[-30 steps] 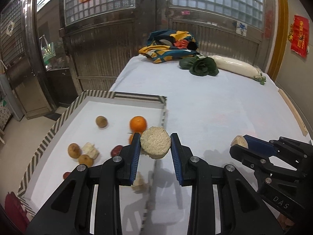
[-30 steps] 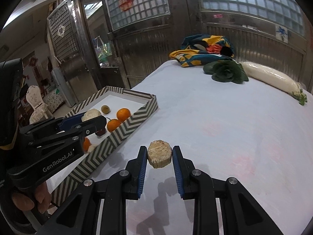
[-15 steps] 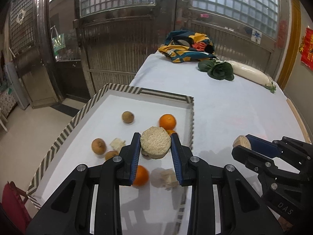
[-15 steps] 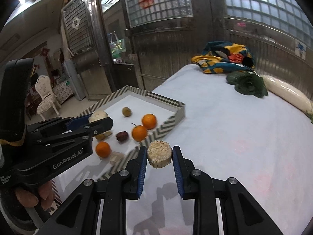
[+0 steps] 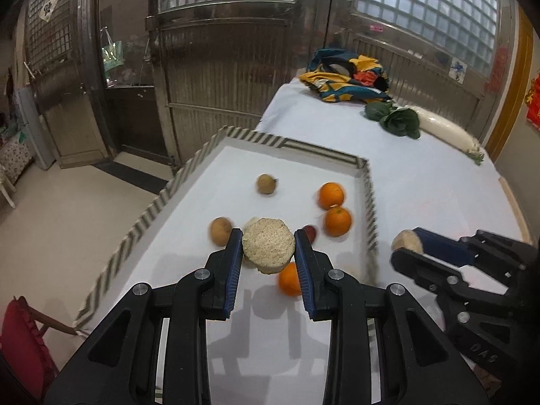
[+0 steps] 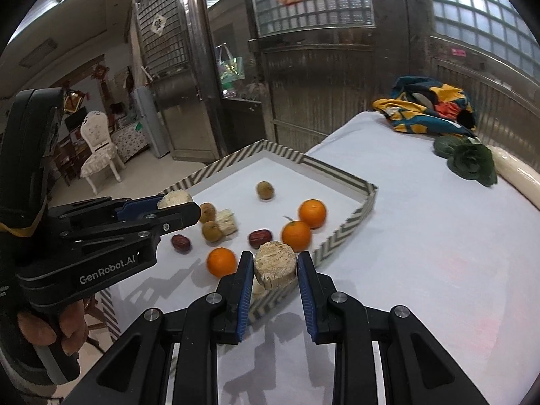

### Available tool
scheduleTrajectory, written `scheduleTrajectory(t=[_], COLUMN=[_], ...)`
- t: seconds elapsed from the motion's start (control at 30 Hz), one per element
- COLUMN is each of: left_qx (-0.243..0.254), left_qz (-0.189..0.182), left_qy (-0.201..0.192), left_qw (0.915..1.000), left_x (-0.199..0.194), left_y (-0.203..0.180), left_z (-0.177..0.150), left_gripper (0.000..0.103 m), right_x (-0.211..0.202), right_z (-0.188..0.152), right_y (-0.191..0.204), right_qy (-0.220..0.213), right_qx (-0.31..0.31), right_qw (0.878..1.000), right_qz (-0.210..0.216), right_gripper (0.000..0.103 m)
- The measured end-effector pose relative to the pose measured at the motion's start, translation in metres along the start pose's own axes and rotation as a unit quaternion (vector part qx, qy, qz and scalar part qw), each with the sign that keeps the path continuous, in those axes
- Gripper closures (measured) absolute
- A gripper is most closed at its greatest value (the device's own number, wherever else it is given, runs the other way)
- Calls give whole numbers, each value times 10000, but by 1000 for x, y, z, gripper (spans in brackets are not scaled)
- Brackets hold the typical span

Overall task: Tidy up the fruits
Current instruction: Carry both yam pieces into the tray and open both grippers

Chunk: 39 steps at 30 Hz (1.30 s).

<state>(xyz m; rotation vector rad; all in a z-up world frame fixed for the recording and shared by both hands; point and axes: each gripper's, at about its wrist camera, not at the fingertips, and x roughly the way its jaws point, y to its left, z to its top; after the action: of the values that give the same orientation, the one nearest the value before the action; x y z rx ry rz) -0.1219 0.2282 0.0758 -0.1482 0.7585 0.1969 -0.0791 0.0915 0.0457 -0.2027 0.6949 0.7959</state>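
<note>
In the left wrist view my left gripper (image 5: 269, 255) is shut on a pale round chunk (image 5: 269, 248) and hangs over the striped tray (image 5: 189, 175). My right gripper (image 6: 275, 271) is shut on a similar beige chunk (image 6: 275, 262), above the tray's (image 6: 341, 233) near right rim. White paper lines the tray, and on it lie three oranges (image 6: 312, 213) (image 6: 296, 235) (image 6: 221, 262), brown round fruits (image 6: 265, 190), two red dates (image 6: 260, 238) and a pale piece (image 6: 225, 221). Each gripper shows in the other's view: right gripper (image 5: 408, 246), left gripper (image 6: 175, 204).
At the white table's far end lie a colourful cloth (image 5: 347, 77), a green leafy vegetable (image 5: 398, 119) and a long white radish (image 5: 445, 131). The tray sits at the table's left edge, with floor, a white chair (image 6: 98, 155) and metal doors beyond. A person's hand (image 6: 54, 327) holds the left gripper.
Both grippers have carried their chunks leftward: the left one now hangs well inside the tray, the right one has come from the bare cloth to the tray's rim. Both grips are unchanged.
</note>
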Motion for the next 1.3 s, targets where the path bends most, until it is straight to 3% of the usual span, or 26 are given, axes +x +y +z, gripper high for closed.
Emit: scheduleTrajectory(t=[0.27,0.63,1.3], left_qx=[-201,-299,-286], left_qz=[335,375,395], left_qy=[230,420,579], left_qw=[9990,9980,9971], left_x=[13,28,41], left_y=[35,45,44], left_z=[-8,-15,-14], left_gripper=[73,74,74], right_x=[17,48,77], right_z=[1,-9,-6], right_y=[29,67,70], right_qy=[187,646,1021], right_qx=[-315,-687,-878], right_qw=[9988,9925,9890], right_qz=[314,775,609], right_gripper=[78,78,78])
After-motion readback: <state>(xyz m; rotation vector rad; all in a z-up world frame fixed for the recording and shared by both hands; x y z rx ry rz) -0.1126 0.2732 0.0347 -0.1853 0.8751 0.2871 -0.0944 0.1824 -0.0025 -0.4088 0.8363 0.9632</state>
